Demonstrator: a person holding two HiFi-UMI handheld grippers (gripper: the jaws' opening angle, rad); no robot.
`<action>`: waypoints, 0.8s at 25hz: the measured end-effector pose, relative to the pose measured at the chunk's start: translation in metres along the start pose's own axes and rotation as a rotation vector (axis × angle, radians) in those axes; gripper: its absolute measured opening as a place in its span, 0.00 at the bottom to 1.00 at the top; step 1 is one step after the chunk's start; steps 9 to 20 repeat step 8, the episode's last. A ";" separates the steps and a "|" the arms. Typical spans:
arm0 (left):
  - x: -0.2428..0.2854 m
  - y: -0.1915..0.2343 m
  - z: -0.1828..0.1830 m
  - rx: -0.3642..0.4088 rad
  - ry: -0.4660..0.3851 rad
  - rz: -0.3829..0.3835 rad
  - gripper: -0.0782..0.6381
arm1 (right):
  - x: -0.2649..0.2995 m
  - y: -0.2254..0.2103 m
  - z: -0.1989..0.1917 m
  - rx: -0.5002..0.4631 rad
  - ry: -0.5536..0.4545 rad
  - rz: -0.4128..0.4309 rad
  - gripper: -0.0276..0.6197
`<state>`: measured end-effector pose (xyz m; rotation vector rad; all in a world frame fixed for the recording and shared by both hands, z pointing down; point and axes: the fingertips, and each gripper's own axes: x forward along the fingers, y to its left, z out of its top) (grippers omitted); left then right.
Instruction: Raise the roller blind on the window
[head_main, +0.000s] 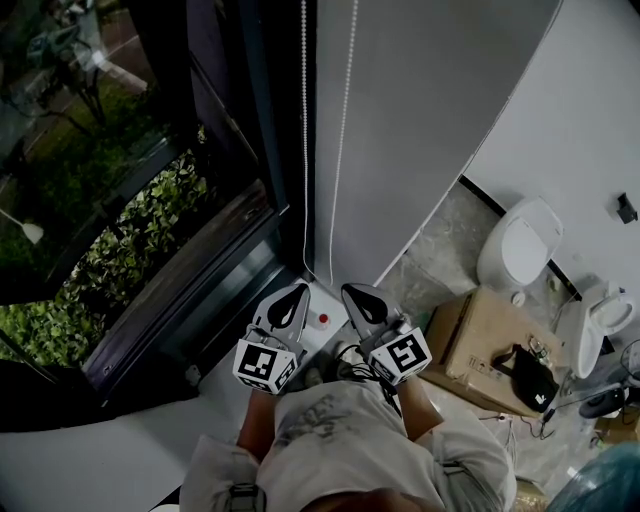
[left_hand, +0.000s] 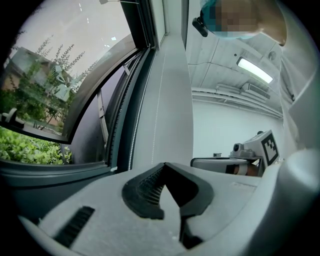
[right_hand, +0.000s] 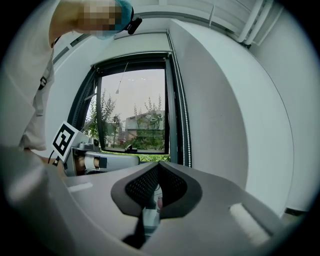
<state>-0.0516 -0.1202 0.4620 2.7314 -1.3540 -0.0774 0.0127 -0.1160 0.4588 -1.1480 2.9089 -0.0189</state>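
At the right edge of the window (head_main: 150, 200), the roller blind's bead chain (head_main: 305, 130) hangs in two strands in front of a grey panel (head_main: 430, 120). Its lower end comes down just beyond the two grippers. The glass in view is uncovered, with green foliage (head_main: 120, 250) outside. The blind's cloth cannot be picked out in any view.

The left gripper (head_main: 296, 292) and the right gripper (head_main: 355, 294) are held side by side near the person's body, pointing toward the dark window frame (head_main: 250, 150). The tongs of each are closed tip to tip, with nothing gripped. The chain is near both but lies between neither pair. In the right gripper view it runs up the frame to the right of the tongs.

A small white box with a red button (head_main: 325, 302) shows between the two grippers, beneath them. To the right, on the marbled floor (head_main: 440, 250), stands an open cardboard box (head_main: 480, 340) with a black bag (head_main: 530, 378) on its near edge. A white toilet (head_main: 520, 245) stands farther off against the white wall (head_main: 590, 120). None of these lies between the grippers and the chain.
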 end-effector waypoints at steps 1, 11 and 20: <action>0.000 0.000 0.000 0.000 -0.001 0.001 0.11 | 0.000 0.000 0.000 0.000 0.001 -0.001 0.05; 0.000 0.001 0.001 0.000 -0.005 0.006 0.11 | 0.000 -0.001 -0.002 -0.004 0.005 0.000 0.05; 0.000 0.001 0.001 0.000 -0.005 0.006 0.11 | 0.000 -0.001 -0.002 -0.004 0.005 0.000 0.05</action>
